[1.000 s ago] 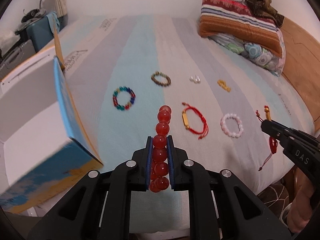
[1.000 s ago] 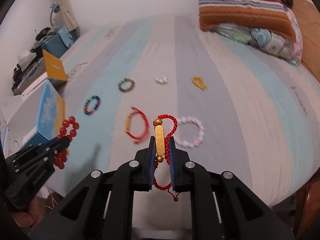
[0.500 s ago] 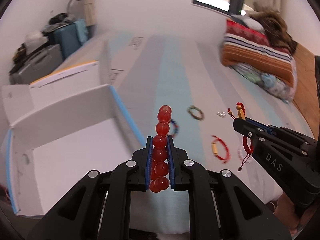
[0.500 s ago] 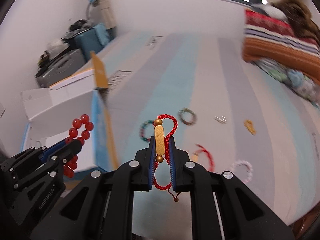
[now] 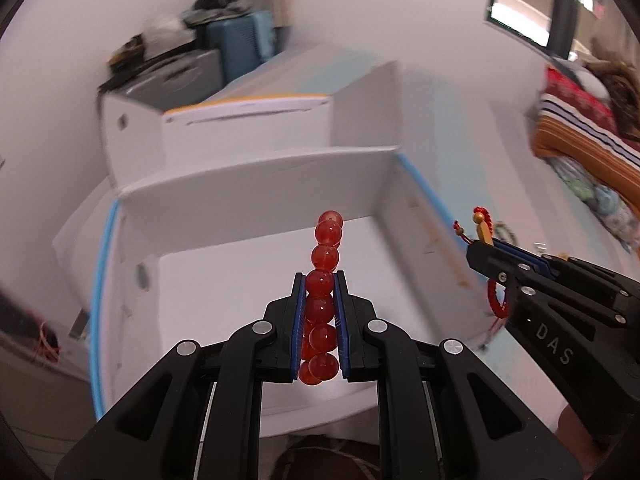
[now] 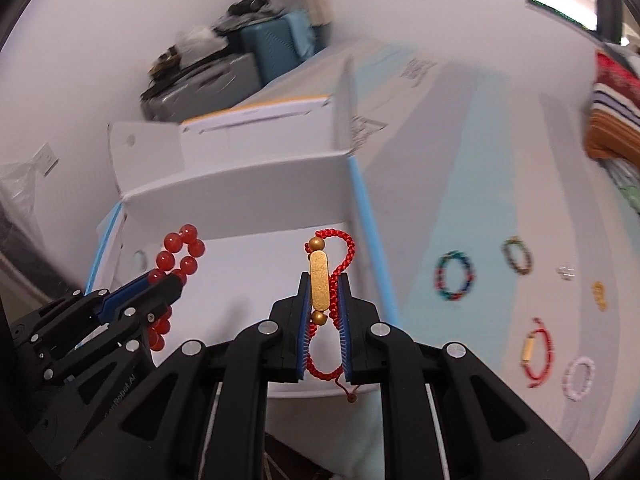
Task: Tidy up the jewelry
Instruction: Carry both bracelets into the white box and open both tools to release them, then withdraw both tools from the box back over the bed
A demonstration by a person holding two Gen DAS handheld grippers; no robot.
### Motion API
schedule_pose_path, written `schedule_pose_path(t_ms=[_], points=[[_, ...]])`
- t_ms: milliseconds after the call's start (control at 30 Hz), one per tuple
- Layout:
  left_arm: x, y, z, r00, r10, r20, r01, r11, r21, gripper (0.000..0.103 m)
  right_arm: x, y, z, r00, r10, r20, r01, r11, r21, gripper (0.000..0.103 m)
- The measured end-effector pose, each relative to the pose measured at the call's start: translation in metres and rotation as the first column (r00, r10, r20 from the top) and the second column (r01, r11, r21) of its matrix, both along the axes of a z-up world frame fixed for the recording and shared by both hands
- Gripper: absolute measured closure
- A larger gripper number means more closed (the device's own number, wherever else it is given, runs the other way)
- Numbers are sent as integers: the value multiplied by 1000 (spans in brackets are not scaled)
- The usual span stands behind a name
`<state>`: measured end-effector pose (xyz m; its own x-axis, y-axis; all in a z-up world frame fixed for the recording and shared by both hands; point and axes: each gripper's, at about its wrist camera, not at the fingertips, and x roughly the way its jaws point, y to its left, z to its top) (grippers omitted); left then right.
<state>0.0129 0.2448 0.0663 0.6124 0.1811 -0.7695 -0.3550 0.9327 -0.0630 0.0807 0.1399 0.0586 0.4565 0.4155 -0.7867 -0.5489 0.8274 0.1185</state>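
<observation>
Both claws have swung away from the bed toward the white box: half a second ago the box was only at the left side of each view, and now its open inside fills the middle.

The left claw is pressed together on a red bead bracelet, which stands up between the blue pads, with some beads above the tips and some below. The right claw pinches a red cord bracelet with a gold bar in the middle and small gold beads at both ends; a loop of cord hangs under the jaws.

Both bracelets hang over the open white box, above its bare floor, not touching it. The red beads are round, glossy and a little transparent. The cord one is braided and soft, so I think it will fall in a loose heap when released.

For the task this means the carrying seems almost finished, and the next step is probably to open the jaws over the box.

On the striped bed sheet, to the right, more pieces lie apart from each other: a multicolour bracelet, a dark bead bracelet, another red cord bracelet and a pale pink bracelet.
</observation>
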Motion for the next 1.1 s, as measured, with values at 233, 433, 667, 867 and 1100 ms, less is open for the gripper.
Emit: schedule_pose_path(t_ms=[233, 433, 667, 867, 1100], points=[[-9, 42, -32, 992, 87, -86, -88, 996, -8, 90, 6, 40, -37, 994, 30, -103, -35, 998, -55, 91], [-8, 54, -53, 985, 105, -136, -108, 994, -16, 90, 14, 52, -63, 986, 12, -164, -29, 994, -102, 91], [-5, 57, -66, 983, 93, -160, -102, 994, -46, 90, 19, 58, -80, 982, 2, -190, -27, 991, -132, 91], [-5, 58, -68, 981, 103, -164, -110, 993, -36, 89, 18, 62, -82, 982, 12, -186, -37, 991, -127, 88], [-12, 55, -53, 982, 126, -140, -127, 992, -4, 77, 7, 59, -63, 991, 42, -123, -53, 995, -83, 59]])
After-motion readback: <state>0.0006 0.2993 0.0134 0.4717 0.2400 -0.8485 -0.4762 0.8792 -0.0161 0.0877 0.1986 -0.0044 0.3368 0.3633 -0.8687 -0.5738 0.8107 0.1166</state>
